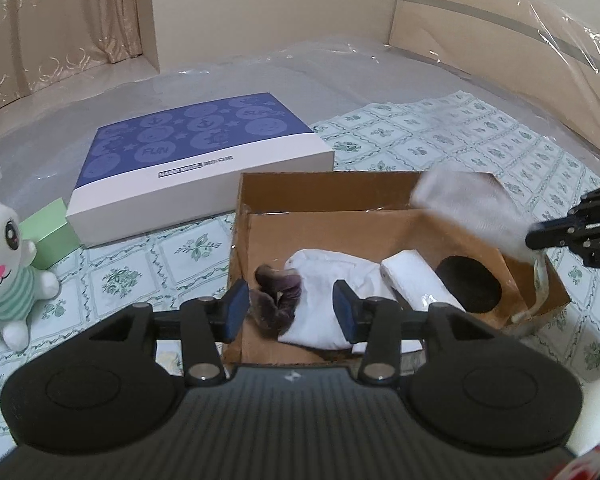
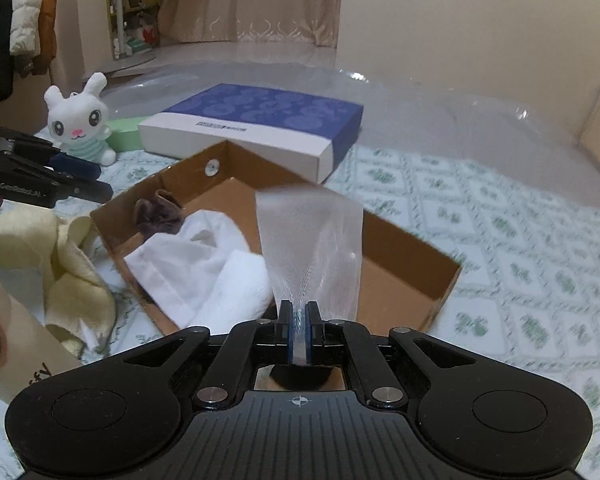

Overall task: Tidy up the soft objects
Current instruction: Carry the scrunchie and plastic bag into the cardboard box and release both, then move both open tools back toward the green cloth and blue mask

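An open cardboard box (image 1: 244, 216) (image 2: 412, 280) lies on the patterned bed sheet. It holds a crumpled white cloth (image 1: 324, 280) (image 2: 188, 256), a rolled white towel (image 1: 416, 280), a black round thing (image 1: 468, 284) and a brown fuzzy bundle (image 1: 278, 296) (image 2: 158, 216). My left gripper (image 1: 291, 310) (image 2: 100, 182) hangs open over the box's near left corner. The brown bundle lies between and below its blue pads, touched by neither. My right gripper (image 2: 299, 320) (image 1: 534, 238) is shut on a white mesh sock (image 2: 312, 240) (image 1: 460, 200), held above the box's right side.
A blue and white flat box (image 1: 196, 152) (image 2: 260, 124) sits behind the cardboard box. A white plush rabbit (image 1: 4, 248) (image 2: 80, 120) and a green box (image 1: 52, 232) stand at the left. A cream cloth (image 2: 72, 272) and a pale bottle (image 2: 12, 340) lie nearby.
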Demonstrator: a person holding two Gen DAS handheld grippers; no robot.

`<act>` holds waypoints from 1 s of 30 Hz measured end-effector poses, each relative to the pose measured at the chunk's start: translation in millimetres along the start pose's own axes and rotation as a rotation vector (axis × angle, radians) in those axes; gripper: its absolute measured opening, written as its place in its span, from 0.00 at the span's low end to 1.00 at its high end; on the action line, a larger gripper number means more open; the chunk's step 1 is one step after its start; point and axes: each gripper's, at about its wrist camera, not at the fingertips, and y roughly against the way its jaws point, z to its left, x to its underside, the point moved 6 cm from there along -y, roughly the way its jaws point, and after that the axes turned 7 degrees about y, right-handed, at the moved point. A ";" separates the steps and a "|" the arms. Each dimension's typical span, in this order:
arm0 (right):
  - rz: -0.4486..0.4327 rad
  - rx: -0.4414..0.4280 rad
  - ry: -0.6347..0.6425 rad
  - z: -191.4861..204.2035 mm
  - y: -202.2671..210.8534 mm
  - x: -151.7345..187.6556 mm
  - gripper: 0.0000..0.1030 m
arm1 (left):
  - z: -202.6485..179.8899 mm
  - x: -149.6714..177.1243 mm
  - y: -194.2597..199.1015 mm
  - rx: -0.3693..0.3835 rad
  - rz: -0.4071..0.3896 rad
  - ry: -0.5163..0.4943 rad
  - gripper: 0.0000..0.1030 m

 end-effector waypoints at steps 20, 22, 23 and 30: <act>-0.082 0.070 -0.095 42.4 98.5 50.1 0.51 | 8.5 60.6 133.7 -0.081 -0.130 0.118 0.51; -0.091 0.065 -0.107 53.9 111.3 58.8 0.51 | 6.8 76.3 150.0 -0.095 -0.133 0.142 0.52; -0.099 0.062 -0.111 58.8 116.6 62.4 0.52 | 6.1 83.9 158.1 -0.101 -0.138 0.160 0.52; -0.140 0.044 -0.178 98.2 149.8 89.0 0.53 | -0.6 138.2 210.5 -0.146 -0.176 0.269 0.62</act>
